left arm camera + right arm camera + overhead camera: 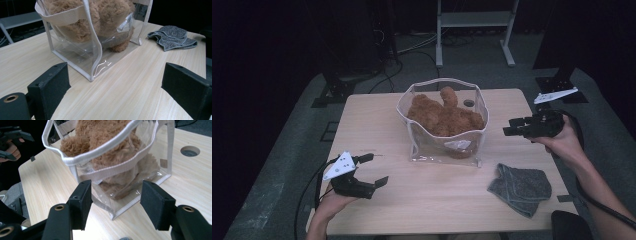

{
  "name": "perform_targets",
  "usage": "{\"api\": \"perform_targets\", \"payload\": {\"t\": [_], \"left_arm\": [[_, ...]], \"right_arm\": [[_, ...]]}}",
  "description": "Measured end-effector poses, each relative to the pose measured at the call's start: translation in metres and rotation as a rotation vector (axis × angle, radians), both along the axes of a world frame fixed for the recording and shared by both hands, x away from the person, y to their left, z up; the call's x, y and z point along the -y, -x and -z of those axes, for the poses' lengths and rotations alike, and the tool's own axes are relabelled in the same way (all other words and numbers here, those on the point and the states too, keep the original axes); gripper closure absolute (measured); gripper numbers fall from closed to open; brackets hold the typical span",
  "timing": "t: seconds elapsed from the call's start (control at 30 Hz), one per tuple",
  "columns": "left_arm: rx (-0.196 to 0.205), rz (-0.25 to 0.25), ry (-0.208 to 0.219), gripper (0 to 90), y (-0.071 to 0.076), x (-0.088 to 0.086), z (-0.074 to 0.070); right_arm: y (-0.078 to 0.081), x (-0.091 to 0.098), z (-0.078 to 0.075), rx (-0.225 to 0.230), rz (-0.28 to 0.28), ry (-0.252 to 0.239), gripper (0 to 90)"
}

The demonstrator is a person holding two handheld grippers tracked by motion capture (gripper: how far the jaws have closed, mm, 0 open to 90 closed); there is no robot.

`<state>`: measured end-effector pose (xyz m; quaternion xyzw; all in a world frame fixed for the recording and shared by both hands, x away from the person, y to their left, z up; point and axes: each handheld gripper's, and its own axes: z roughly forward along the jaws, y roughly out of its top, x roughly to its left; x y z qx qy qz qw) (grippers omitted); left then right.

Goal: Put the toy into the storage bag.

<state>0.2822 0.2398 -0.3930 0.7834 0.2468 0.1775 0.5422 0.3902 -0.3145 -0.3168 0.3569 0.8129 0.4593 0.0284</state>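
At the left of the high view, the left gripper (371,170) rests low over the front left part of the desk (377,125), held in the person's left hand (332,202). Its jaws are spread wide with nothing between them; in the left gripper view they frame bare wood, with the near corner of the bag ahead of them and apart from them.

In the middle stands the clear plastic bag (432,142) with white edging, upright and open at the top. A brown plush toy (443,116) sits inside it, filling most of the bag and rising a little above the rim. The toy looks already packed, and the mouth of the bag is not yet closed.

To the right of the bag, near the front, a grey cloth (520,188) lies crumpled on the desk, touched by neither gripper. It may be the next thing to go in, though that is only a guess.

At the right, the right gripper (511,127) hangs just beside the bag's right side, pointing at it. In the right gripper view its jaws are released and about half spread, lined up on the bag's near corner without pressing on it. I judge the work partly done: toy in, cloth out, bag open.
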Motion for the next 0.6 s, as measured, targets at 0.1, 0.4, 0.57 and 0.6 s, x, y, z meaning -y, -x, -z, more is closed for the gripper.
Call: {"api": "perform_targets", "payload": {"t": [0.1,0.4,0.57,0.6], "left_arm": [[0.001,0.000,-0.002,6.5,0.000,0.000,0.000],[0.001,-0.003,-0.004,6.5,0.000,-0.001,0.000],[0.001,-0.003,-0.006,6.5,0.000,-0.001,0.000],[0.002,-0.002,-0.009,6.5,0.000,-0.001,0.000]], "right_arm": [[0.002,0.003,0.006,-0.007,0.005,-0.003,40.5],[0.009,0.013,0.029,-0.041,0.020,-0.010,39.7],[0.015,0.017,0.040,-0.055,0.022,-0.017,39.4],[0.016,0.018,0.042,-0.058,0.023,-0.015,39.2]]}}
